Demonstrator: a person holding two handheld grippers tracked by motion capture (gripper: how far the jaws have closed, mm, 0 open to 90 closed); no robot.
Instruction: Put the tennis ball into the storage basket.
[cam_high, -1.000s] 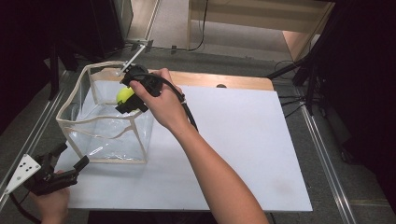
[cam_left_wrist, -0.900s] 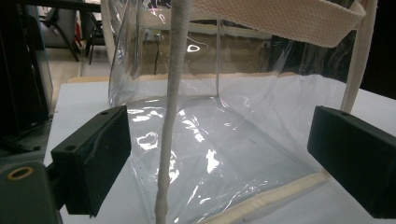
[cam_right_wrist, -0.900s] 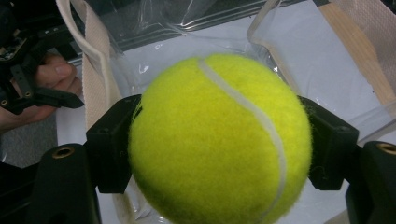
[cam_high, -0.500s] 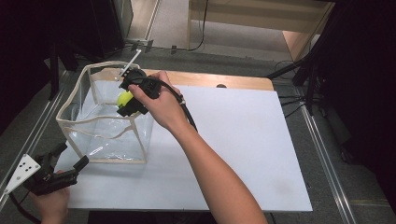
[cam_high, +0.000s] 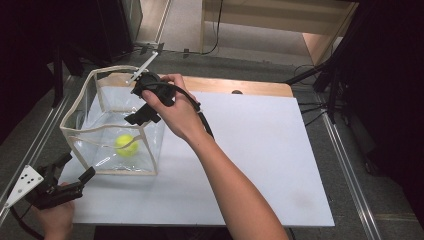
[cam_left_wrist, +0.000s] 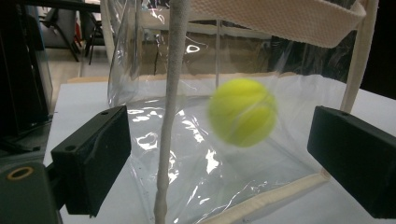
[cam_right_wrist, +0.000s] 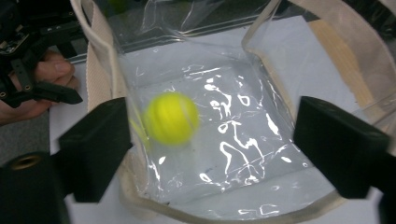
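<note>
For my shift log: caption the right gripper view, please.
Open right tool above clear bag, blurred tennis ball inside.

The right tool (cam_high: 142, 114) has let go; the tennis ball (cam_high: 127, 145) now lies inside the clear bag (cam_high: 112, 150).

One tennis ball (cam_high: 127, 144) is in the scene, yellow-green and blurred in both gripper views, inside the bag. One clear plastic bag (cam_high: 82, 118) with cream fabric trim stands open at the worktop's left edge. One white sheet (cam_high: 260, 150) covers most of the one wooden worktop (cam_high: 250, 87), whose bare wood shows along the far edge. Two claws are present: the left claw (cam_high: 75, 172) at the near left corner, its two black jaws spread apart, and the right claw (cam_high: 142, 114) over the bag's top, its two jaws likewise wide apart. Two hands hold them, one on each. One dark round mark (cam_high: 237, 92) sits near the worktop's far edge.
</note>
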